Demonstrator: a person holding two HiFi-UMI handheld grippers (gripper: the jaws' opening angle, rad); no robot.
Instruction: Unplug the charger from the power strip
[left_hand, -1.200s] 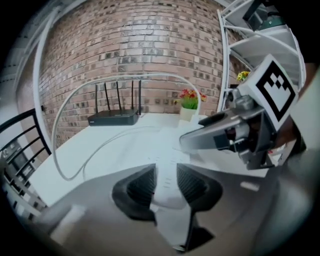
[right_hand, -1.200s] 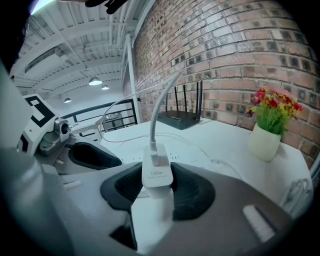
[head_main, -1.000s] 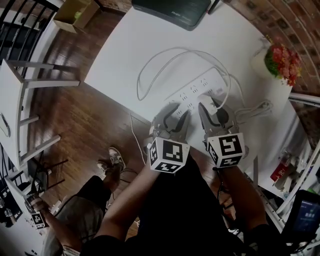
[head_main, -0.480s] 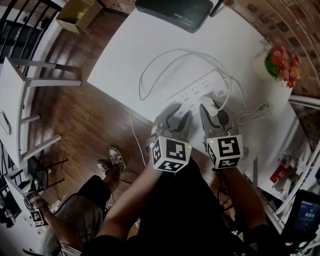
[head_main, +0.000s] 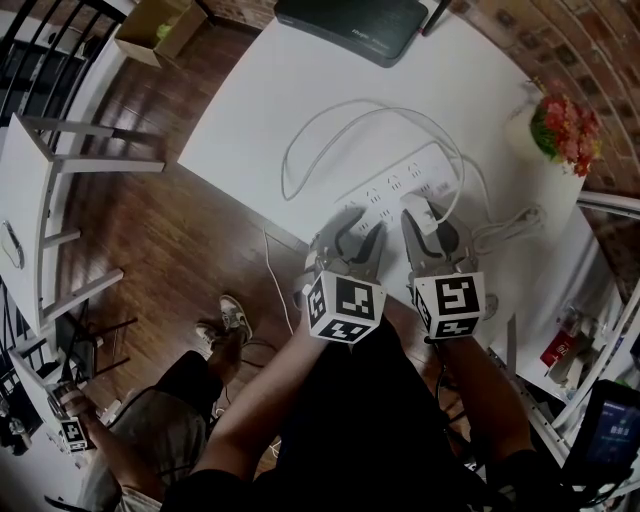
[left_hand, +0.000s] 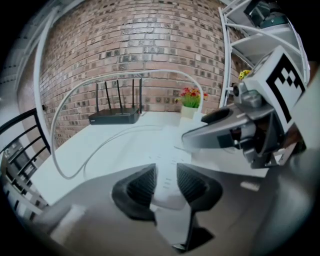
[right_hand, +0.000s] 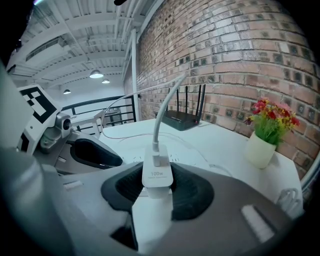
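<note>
The power strip (head_main: 395, 185) lay on the white table (head_main: 300, 80). The left gripper (left_hand: 166, 182) had its jaws closed on the strip's near end. The right gripper (right_hand: 157, 186) was clamped on the white charger (right_hand: 157, 172), which stood on the strip just beside the left gripper. The charger's cable (head_main: 330, 120) looped beyond the strip.

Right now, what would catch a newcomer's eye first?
The right hand-held gripper clamps a white square charger block sitting on a long white power strip; the left hand-held gripper pinches that strip's near end. Red flowers in a white pot stand at the white table's right edge.
</note>
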